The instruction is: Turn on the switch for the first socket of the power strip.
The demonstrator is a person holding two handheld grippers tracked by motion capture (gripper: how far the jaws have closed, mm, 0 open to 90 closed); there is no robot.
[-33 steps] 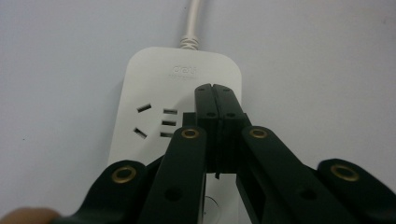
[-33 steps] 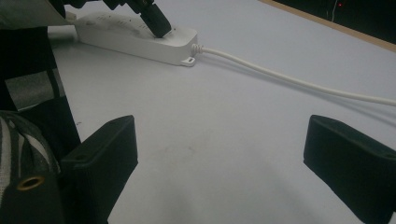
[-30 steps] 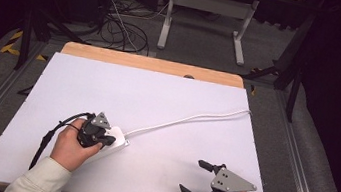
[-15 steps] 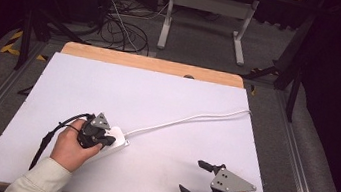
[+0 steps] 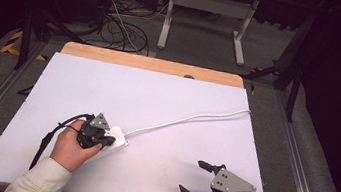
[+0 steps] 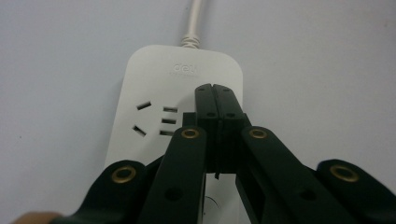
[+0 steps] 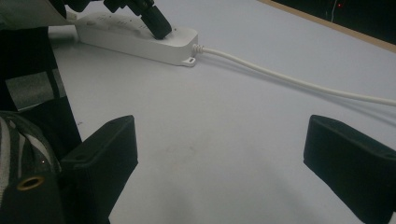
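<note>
Left tongs [image 6: 215, 93] closed, tips pressing power strip [image 6: 154, 93] at near left of desk [image 5: 168, 100]; right tongs [image 5: 200, 178] wide, idle; next probably steadying the strip.

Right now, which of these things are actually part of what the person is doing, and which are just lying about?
In use:
- power strip with its white cord
- left hand-held gripper, jaws shut, tips on the strip's top
- right hand-held gripper, jaws open above the table, holding nothing

Just lying about:
- white table
- tangled cables on the floor
- metal stand beyond the table
</note>
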